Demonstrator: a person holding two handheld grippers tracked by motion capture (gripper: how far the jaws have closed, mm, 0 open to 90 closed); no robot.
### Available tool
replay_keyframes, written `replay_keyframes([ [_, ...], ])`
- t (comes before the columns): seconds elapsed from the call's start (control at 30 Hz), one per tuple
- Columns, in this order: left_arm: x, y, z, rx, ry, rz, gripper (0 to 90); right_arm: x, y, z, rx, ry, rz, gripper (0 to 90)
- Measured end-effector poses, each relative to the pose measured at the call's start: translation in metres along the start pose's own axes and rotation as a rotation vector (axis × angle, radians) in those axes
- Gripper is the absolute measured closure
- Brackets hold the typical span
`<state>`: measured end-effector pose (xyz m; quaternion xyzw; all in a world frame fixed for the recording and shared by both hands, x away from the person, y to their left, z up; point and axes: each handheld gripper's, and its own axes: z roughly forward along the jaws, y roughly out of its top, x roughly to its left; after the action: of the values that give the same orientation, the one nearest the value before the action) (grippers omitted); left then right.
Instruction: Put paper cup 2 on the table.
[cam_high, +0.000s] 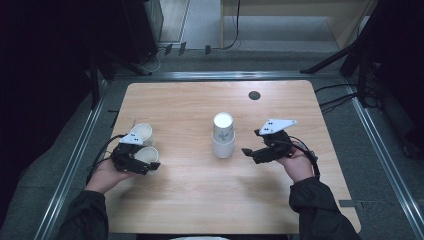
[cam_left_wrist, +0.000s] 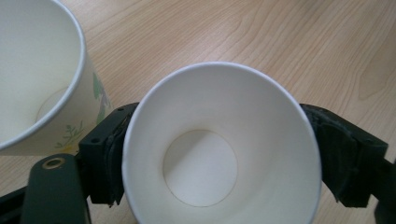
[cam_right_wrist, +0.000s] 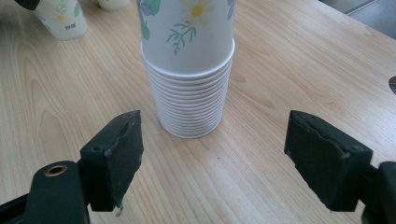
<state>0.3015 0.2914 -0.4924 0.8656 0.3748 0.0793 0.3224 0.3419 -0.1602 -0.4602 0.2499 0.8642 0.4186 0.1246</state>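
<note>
The left tool (cam_high: 150, 165) sits at the surface's (cam_high: 190, 200) left side with an upright white cup (cam_high: 148, 155) between its jaws. In the left gripper view that cup (cam_left_wrist: 219, 154) opens toward the camera; both black pads flank its wall, but whether they press on it or merely stand beside it cannot be told. A second cup (cam_high: 142, 133) stands just behind the first — close enough that their rims look nearly touching from above. In the left gripper view this second cup (cam_left_wrist: 42, 79) shows a green plant print on its side (a detail that the high view is too small to give).

The right tool (cam_high: 248, 152) hovers right of centre with its jaws wide apart and nothing between them. It points at the stack (cam_high: 223, 135) of upturned cups in the middle of the surface. The right gripper view shows the stack (cam_right_wrist: 189, 84) from the side — many ringed rims, with a flower print on the top cup. Bare wood lies between the stack and the pads (cam_right_wrist: 116, 154).

A dark round hole (cam_high: 254, 95) marks the far edge of the surface.
</note>
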Motion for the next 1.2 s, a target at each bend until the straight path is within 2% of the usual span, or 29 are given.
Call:
replay_keyframes([
  [0.23, -0.004, 0.004, -0.008, -0.030, 0.003, 0.017, 14.8, 0.000, 0.000, 0.000, 0.001, -0.001, -0.001, 19.9],
  [0.37, -0.002, 0.007, -0.015, -0.049, 0.006, 0.001, 13.1, 0.000, -0.001, -0.001, 0.003, -0.002, 0.001, 19.9],
  [0.47, -0.003, 0.010, -0.021, -0.071, 0.008, 0.003, 13.1, 0.001, -0.001, -0.001, 0.002, -0.003, -0.001, 19.9],
  [0.57, -0.006, 0.016, -0.030, -0.120, -0.006, 0.003, 13.1, 0.001, -0.002, -0.001, 0.002, -0.001, -0.002, 19.9],
  [0.6, -0.009, 0.019, -0.033, -0.141, -0.002, 0.020, 13.2, 0.001, -0.002, -0.002, 0.000, -0.006, -0.007, 19.9],
  [0.7, -0.017, 0.029, -0.037, -0.158, -0.009, 0.050, 13.3, 0.002, -0.003, -0.003, 0.000, -0.008, -0.008, 19.9],
  [0.77, -0.023, 0.037, -0.036, -0.156, -0.020, 0.077, 13.3, 0.002, -0.005, -0.003, -0.001, -0.002, -0.007, 19.9],
  [0.9, -0.030, 0.048, -0.028, -0.139, -0.065, 0.100, 13.3, 0.004, -0.008, -0.003, 0.010, 0.000, -0.013, 19.9],
  [0.93, -0.032, 0.051, -0.026, -0.132, -0.079, 0.101, 13.3, 0.004, -0.009, -0.003, 0.011, 0.002, -0.010, 19.9],
  [1.07, -0.038, 0.061, -0.019, -0.112, -0.083, 0.108, 13.5, 0.006, -0.012, -0.004, 0.012, 0.007, -0.009, 19.9],
  [1.2, -0.043, 0.071, -0.015, -0.130, -0.109, 0.114, 13.8, 0.011, -0.015, -0.006, 0.022, 0.012, -0.022, 19.9],
])
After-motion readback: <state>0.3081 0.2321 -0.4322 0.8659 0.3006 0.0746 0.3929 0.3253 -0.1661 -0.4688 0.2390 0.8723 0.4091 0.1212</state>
